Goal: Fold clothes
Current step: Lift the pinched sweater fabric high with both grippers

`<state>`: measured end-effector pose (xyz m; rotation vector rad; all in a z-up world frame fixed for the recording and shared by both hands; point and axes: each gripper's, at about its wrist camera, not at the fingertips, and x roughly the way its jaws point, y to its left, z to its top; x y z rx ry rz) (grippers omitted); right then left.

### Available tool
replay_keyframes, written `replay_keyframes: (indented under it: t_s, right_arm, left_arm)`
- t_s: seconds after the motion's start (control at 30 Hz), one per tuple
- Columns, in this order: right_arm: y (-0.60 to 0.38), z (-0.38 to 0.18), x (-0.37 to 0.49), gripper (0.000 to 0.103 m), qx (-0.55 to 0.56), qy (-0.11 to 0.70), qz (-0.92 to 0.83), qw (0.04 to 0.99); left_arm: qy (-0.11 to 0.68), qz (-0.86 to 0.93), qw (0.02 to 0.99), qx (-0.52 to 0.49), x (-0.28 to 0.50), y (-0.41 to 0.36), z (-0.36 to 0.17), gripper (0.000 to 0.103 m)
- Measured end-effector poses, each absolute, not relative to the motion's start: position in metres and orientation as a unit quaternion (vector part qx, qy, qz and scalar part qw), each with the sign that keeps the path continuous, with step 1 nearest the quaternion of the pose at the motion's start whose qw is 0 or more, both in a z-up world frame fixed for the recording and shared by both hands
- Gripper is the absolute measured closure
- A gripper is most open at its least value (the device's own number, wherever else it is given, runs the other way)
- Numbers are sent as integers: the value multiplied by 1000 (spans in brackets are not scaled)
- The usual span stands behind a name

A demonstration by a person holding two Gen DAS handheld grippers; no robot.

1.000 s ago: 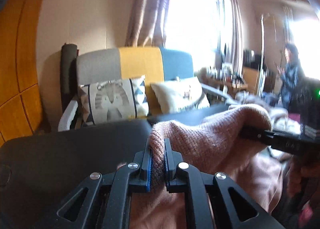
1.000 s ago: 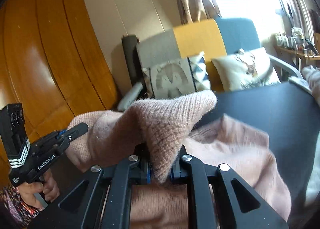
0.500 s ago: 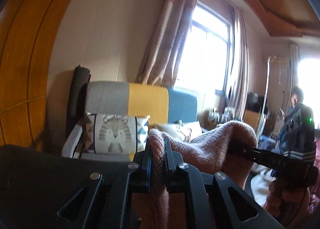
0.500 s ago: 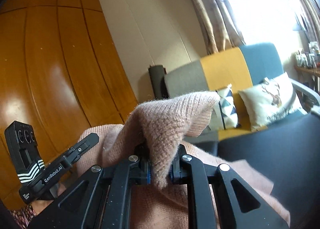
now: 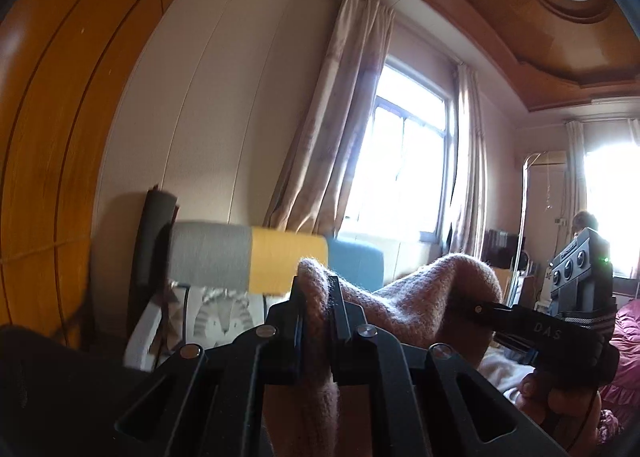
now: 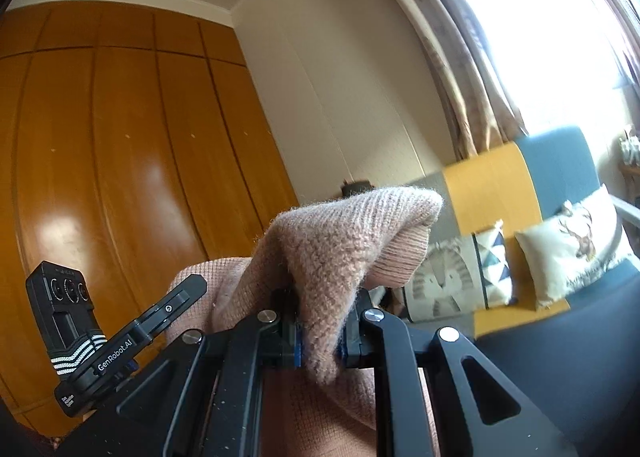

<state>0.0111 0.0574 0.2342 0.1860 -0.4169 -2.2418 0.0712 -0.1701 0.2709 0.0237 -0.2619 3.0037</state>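
Hanging between both grippers, the pink sweater (image 5: pixel 436 297) runs sideways above the dark table (image 6: pixel 560 357); left gripper (image 5: pixel 316 321) and right gripper (image 6: pixel 320 331) each pinch a folded edge.

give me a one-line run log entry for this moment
task: fold clothes | left gripper: shut on pink sweater | right gripper: shut on pink sweater | sweater held up between both | sofa behind

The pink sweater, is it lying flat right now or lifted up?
Lifted. The pink sweater is pinched in both the left tool and the right tool, hanging between them; its lower part is out of view.
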Motion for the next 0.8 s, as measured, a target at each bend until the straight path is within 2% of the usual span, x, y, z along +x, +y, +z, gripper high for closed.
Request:
replay_keyframes:
  t_s: [0.33, 0.57, 0.8]
  right_arm:
    - [65, 267, 36, 90, 28, -181, -873, 452]
    - [78, 288, 45, 90, 5, -191, -863, 467]
    - [86, 325, 59, 90, -34, -182, -854, 487]
  left_arm:
    - [-66, 993, 77, 65, 111, -157, 313, 94]
    - [-79, 989, 87, 87, 131, -159, 337, 94]
    - [-51, 987, 98, 114, 149, -147, 370, 94]
